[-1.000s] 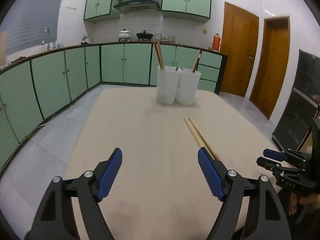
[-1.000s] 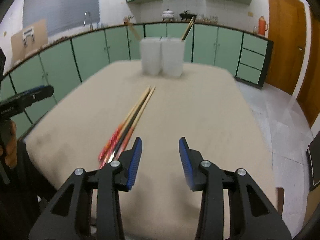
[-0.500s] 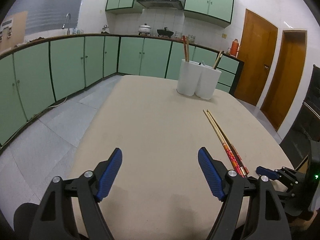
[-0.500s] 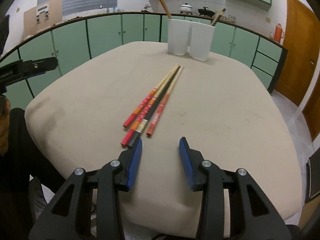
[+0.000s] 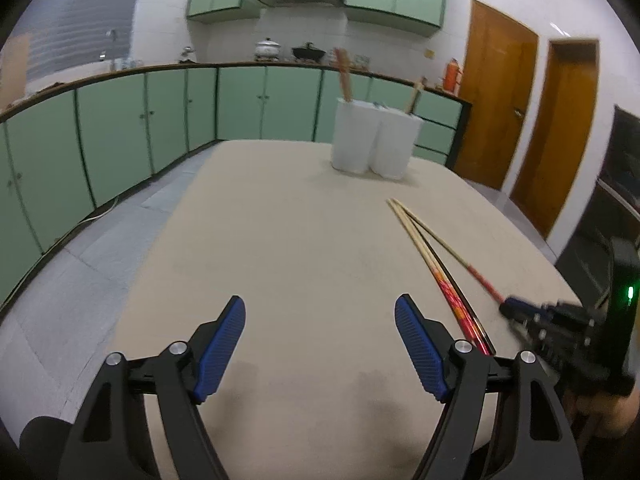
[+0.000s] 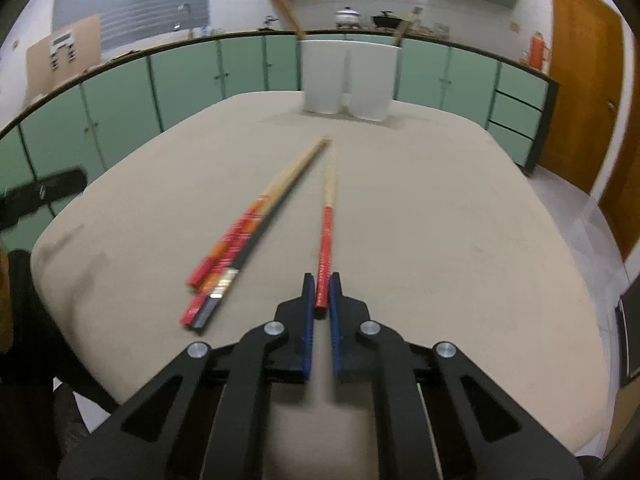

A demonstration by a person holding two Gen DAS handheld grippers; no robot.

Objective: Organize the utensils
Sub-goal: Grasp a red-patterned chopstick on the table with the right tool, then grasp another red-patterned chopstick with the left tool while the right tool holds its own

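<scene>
My right gripper (image 6: 321, 289) is shut on the red end of a single chopstick (image 6: 327, 216), which points away over the beige table (image 6: 440, 208). Several more chopsticks (image 6: 244, 236) lie bundled just to its left. Two white holders (image 6: 347, 78) stand at the table's far side, each with a chopstick in it. My left gripper (image 5: 320, 320) is open and empty above the near table. In its view the bundle (image 5: 444, 276) lies to the right, the held chopstick (image 5: 448, 246) beside it, the right gripper (image 5: 516, 306) at its end, and the holders (image 5: 374, 146) far ahead.
Green cabinets (image 5: 120, 140) run along the left and back walls, with pots on the counter (image 5: 288, 50). Two brown doors (image 5: 528, 120) stand at the right. Grey floor (image 5: 72, 280) lies beyond the table's left edge.
My right gripper has moved in and closed on the rightmost chopstick, swinging it apart from the bundle. My left gripper stays open and has shifted its view slightly.
</scene>
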